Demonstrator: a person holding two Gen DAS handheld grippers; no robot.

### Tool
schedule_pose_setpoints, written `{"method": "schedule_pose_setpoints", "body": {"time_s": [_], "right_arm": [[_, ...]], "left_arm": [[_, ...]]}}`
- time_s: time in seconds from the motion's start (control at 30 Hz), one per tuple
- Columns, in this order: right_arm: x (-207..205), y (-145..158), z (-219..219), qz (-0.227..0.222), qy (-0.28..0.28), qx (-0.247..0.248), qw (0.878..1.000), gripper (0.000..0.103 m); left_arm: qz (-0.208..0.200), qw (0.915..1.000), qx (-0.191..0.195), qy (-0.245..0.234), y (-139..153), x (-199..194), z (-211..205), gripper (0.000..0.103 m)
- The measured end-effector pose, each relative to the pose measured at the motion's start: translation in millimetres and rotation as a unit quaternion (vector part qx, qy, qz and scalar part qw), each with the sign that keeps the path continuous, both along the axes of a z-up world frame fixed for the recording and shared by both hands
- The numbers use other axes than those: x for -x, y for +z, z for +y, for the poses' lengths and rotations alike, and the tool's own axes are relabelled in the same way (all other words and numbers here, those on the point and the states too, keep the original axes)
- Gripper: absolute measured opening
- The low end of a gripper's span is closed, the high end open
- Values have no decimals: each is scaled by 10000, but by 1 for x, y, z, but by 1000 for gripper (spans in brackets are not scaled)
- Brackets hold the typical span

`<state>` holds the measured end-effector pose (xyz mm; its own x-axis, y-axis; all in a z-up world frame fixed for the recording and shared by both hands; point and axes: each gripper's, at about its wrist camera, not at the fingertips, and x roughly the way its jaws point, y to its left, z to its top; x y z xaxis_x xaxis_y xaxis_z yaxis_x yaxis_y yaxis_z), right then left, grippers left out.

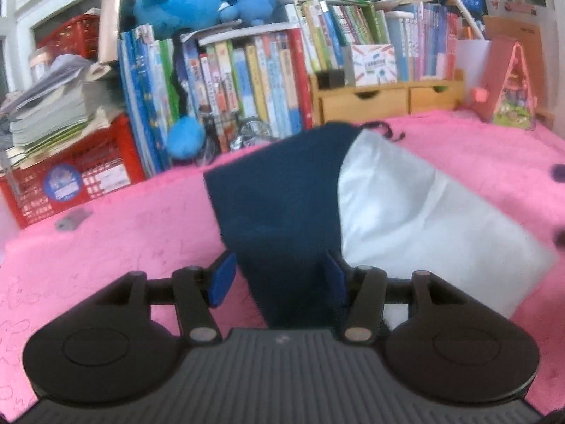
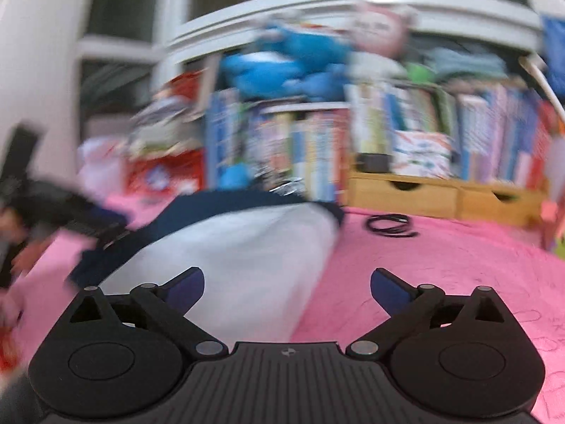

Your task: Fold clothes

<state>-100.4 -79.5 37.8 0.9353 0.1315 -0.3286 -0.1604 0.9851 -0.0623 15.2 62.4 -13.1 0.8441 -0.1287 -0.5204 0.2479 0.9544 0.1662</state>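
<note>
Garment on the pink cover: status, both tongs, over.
Left tongs open, straddling the navy strip. Right tongs open, holding nothing. Garment flat on pink cover, navy and white. Black cord lies beside it.

No legible text in either view. Book spines (image 1: 247, 81) on the shelf carry print, but it's too small and soft to read. The round blue sticker and white label on the red crate (image 1: 76, 180) show marks only, nothing readable. The small box (image 1: 374, 63) above the wooden drawers has coloured print, illegible. Right wrist view is too motion-blurred for any lettering.
</note>
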Motion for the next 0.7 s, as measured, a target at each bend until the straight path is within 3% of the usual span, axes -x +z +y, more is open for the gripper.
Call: {"method": "schedule_pose_setpoints", "body": {"time_s": [0.13,0.23,0.33,0.47,0.5,0.6,0.7], "right_arm": [[7,-19,47,125,-121,1331,9909,103],[-5,-25,56,295,-458,1520,9869,101],[-8,-25,54,347,-803,1500,9848,99],[-13,-28,46,405,-1184,1473,9811,88],[-17,-28,44,458,-1211,1388,9818,79],[-31,-26,38,642,-1186,1071,9851,57],[-41,-25,35,777,-1056,694,9889,37]], "left_arm": [[-192,9990,-90,385,-9,-15,3,57],[-151,9977,134,646,-8,-34,10,57],[-275,9958,507,714,6,-26,14,56],[-601,9978,216,-162,13,26,-7,56],[-685,9968,109,-406,14,40,-13,56],[-912,9888,-264,-1148,15,81,-33,57],[-967,9755,-801,-1805,3,102,-60,57]]}}
